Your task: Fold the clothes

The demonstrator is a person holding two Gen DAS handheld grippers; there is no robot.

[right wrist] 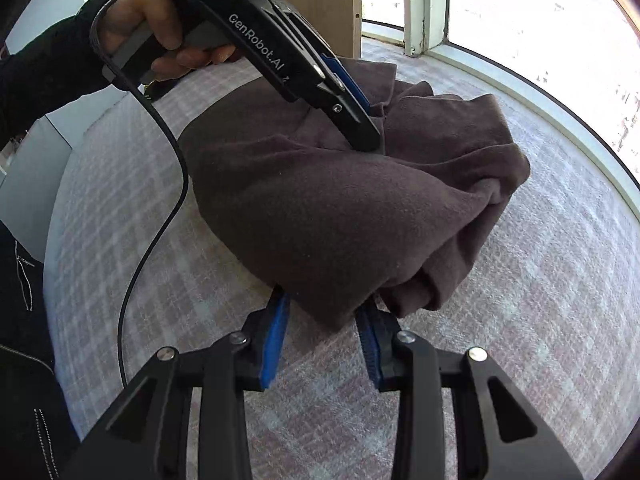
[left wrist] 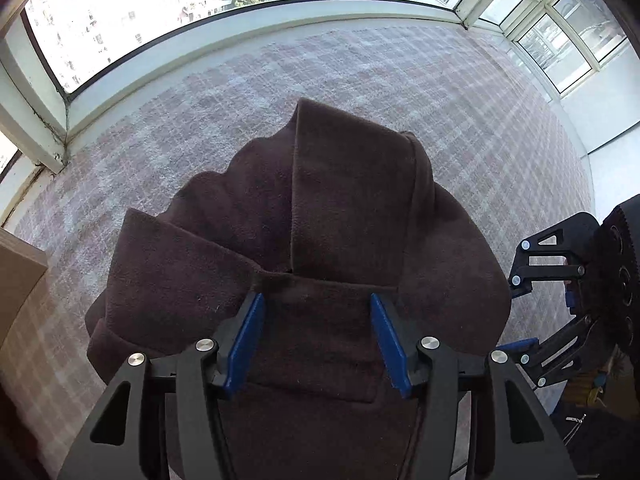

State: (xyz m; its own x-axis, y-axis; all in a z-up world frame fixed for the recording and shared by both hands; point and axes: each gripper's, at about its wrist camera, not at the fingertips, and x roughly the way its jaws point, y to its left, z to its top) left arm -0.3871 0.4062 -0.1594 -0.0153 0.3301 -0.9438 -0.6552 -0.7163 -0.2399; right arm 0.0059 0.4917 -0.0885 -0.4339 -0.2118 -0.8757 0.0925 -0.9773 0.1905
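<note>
Left wrist view: left gripper [left wrist: 318,300] poised low over a dark brown garment [left wrist: 280,240], blue pads [left wrist: 246,344] spread wide, nothing pinched between them. Garment bunched into thick folds on the checked pink-and-white bed cover [left wrist: 460,120], one flap standing up toward the window [left wrist: 200,8]. Plenty of bare cover beyond the cloth on the far side and to the right, up to the white sill. Right gripper [left wrist: 532,316] off at the right edge, seen side-on beside the cloth, state impossible to judge here.

Right wrist view: right gripper [right wrist: 324,312] spread apart, level with the near hem of the brown heap, cloth sagging between and over the fingertips, not clamped. Left gripper angled steeply down from upper left, tips sunk into a crease at the top of the pile. Person's left hand [right wrist: 160,28] wrapped round the handle, black cable [right wrist: 160,216] trailing across the cover. Open checked cover to the right and front; curved window frame closing the far edge
</note>
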